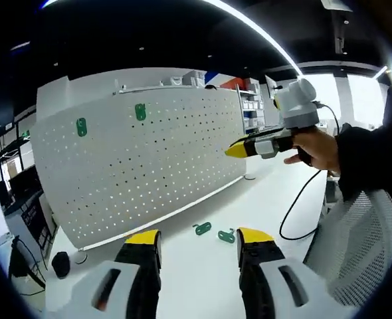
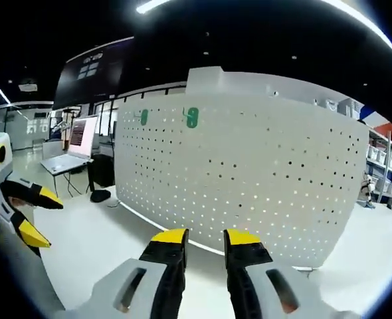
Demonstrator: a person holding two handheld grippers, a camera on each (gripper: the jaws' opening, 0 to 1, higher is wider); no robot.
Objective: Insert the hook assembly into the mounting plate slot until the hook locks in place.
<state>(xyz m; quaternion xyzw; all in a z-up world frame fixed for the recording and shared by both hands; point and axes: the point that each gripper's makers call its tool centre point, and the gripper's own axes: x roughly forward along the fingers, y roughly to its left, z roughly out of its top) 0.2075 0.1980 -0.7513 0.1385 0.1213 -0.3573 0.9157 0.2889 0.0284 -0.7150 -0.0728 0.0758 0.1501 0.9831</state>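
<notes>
An upright white pegboard walls off the far edge of the white table, leaving open tabletop before it where only two green hooks lie near the middle and a black cable loops toward the right edge.

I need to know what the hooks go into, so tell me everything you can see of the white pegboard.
The pegboard is a large white panel, seemingly sheet metal, standing upright on the white table. Regular rows of small holes cover it, below a plain band along the top. Two green hook pieces hang high on its face. Neither gripper touches it; two more green pieces lie on the table in front.
</notes>
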